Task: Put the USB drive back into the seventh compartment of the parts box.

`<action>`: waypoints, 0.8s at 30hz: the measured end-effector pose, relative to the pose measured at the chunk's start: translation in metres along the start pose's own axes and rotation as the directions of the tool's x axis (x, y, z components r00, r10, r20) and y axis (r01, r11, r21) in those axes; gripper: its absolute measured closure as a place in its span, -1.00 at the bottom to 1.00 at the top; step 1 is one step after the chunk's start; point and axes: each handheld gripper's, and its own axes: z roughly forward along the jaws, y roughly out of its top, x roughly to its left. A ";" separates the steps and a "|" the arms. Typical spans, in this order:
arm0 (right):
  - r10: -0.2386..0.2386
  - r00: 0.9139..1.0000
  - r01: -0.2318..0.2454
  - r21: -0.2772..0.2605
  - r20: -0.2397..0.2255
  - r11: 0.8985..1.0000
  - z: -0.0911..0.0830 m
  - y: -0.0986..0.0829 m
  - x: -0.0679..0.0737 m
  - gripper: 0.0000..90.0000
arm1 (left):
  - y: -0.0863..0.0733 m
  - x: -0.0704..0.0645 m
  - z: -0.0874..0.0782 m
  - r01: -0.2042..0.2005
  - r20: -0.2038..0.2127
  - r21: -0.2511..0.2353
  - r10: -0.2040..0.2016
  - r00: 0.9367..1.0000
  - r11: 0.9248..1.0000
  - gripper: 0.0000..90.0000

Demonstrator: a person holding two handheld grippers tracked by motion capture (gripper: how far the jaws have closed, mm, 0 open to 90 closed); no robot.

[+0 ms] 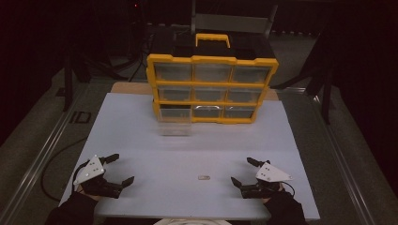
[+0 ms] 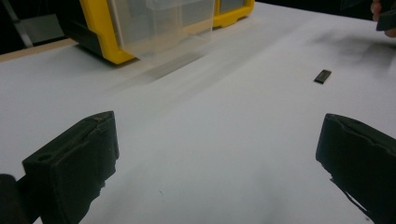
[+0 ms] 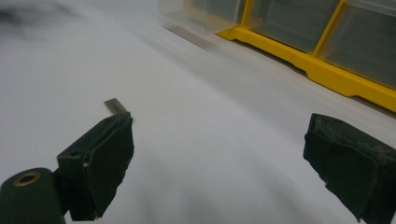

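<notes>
Grippers at rest near the table's front edge: left gripper (image 1: pixel 116 169) and right gripper (image 1: pixel 241 171) both spread wide, holding nothing. Small flat metal piece (image 1: pixel 203 177) lies between them, nearer the right. Bottom-left drawer (image 1: pixel 174 121) of the yellow organizer (image 1: pixel 212 86) stands pulled out, likely to receive it.

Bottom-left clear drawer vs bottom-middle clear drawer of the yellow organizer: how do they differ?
The bottom-left clear plastic drawer is pulled out over the white table board; the bottom-middle clear drawer sits flush in the yellow organizer. The left one looks bigger, being nearer. Both are transparent and in the same row.
</notes>
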 end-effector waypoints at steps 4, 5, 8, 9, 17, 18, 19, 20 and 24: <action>-0.014 1.000 0.014 -0.003 -0.006 1.000 0.001 0.000 0.001 -0.81 | -0.003 0.001 0.001 0.009 0.000 0.010 -0.009 1.000 1.000 -1.00; -0.014 1.000 0.014 -0.002 -0.001 1.000 0.001 0.000 0.002 -0.81 | -0.003 0.001 0.001 0.011 0.000 0.011 -0.011 1.000 1.000 -1.00; -0.018 1.000 0.018 -0.001 0.005 1.000 0.001 0.000 0.002 -0.81 | -0.004 0.001 0.001 0.008 0.000 0.008 -0.008 1.000 1.000 -1.00; -0.018 1.000 0.018 -0.001 0.005 1.000 0.001 0.000 0.001 -0.81 | -0.004 0.001 0.000 0.004 0.000 0.008 -0.004 1.000 1.000 -1.00; -0.019 1.000 0.019 -0.001 0.011 1.000 0.002 0.002 0.001 -0.81 | -0.003 0.000 -0.002 0.002 -0.006 0.008 -0.002 1.000 1.000 -1.00; -0.018 1.000 0.018 -0.002 0.012 1.000 0.002 0.002 0.001 -0.81 | -0.002 0.000 -0.002 0.002 -0.002 0.006 -0.002 1.000 1.000 -1.00; -0.016 1.000 0.016 -0.002 0.012 1.000 0.002 0.002 0.001 -0.81 | -0.002 0.000 -0.001 0.000 0.000 0.010 0.000 1.000 1.000 -1.00; -0.017 1.000 0.017 -0.003 0.012 1.000 0.002 0.002 0.001 -0.81 | -0.002 -0.001 -0.001 -0.006 -0.001 0.014 0.006 1.000 1.000 -1.00; -0.021 1.000 0.021 -0.003 0.010 1.000 0.002 0.002 0.001 -0.81 | -0.001 -0.003 0.000 -0.018 0.002 0.027 0.018 1.000 0.999 -1.00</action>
